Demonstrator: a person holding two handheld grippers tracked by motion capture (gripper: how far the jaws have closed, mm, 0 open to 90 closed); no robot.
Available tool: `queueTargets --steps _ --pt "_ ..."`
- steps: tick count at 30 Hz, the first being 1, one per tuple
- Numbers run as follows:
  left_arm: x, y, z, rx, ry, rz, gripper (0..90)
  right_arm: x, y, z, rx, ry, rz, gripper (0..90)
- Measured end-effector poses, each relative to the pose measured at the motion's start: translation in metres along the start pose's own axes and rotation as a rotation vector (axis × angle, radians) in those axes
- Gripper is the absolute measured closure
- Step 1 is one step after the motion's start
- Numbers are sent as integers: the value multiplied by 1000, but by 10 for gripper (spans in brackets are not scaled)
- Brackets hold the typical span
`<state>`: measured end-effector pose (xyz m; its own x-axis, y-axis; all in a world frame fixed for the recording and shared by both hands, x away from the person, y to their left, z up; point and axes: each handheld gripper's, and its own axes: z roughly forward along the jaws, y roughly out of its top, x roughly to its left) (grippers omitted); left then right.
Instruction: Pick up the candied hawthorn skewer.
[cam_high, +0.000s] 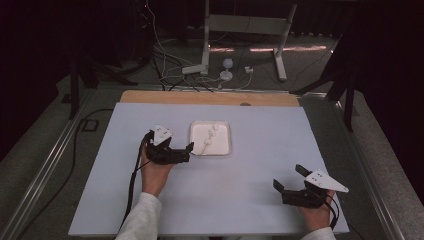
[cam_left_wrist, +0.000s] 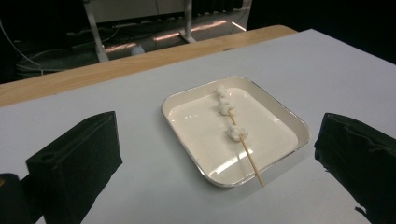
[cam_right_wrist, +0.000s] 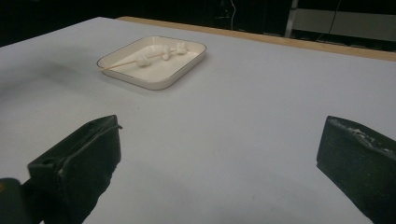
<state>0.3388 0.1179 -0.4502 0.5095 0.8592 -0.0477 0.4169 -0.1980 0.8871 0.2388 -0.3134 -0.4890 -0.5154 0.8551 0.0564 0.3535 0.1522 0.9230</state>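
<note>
The skewer (cam_left_wrist: 239, 140) lies slantwise in the white tray (cam_left_wrist: 280, 114) at the middle of the pale worktop (cam_high: 250, 175), three white lumps threaded along its upper half and its bare wooden end resting over the tray's near rim. The left tool (cam_high: 187, 150) sits just beside the tray's left edge, jaws spread wide and empty, lined up on the stick's bare end — so the reach looks close to done, but nothing is gripped yet. The right tool (cam_high: 287, 181) hangs well apart near the worktop's front right corner, jaws likewise wide and holding nothing. By my reading, the grasp and everything after it — lifting, perhaps stripping the lumps — remains to do.
</note>
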Motion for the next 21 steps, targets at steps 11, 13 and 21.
queueTargets --steps 11,13,21 --pt "-13 2 42 102 -49 -43 36 0 0 0 -1 1 0 0" --pt "-15 2 50 128 -61 -48 40 0 0 -1 -1 0 1 0" --pt "-31 -5 78 243 -87 -45 70 -1 0 -1 0 3 3 0"
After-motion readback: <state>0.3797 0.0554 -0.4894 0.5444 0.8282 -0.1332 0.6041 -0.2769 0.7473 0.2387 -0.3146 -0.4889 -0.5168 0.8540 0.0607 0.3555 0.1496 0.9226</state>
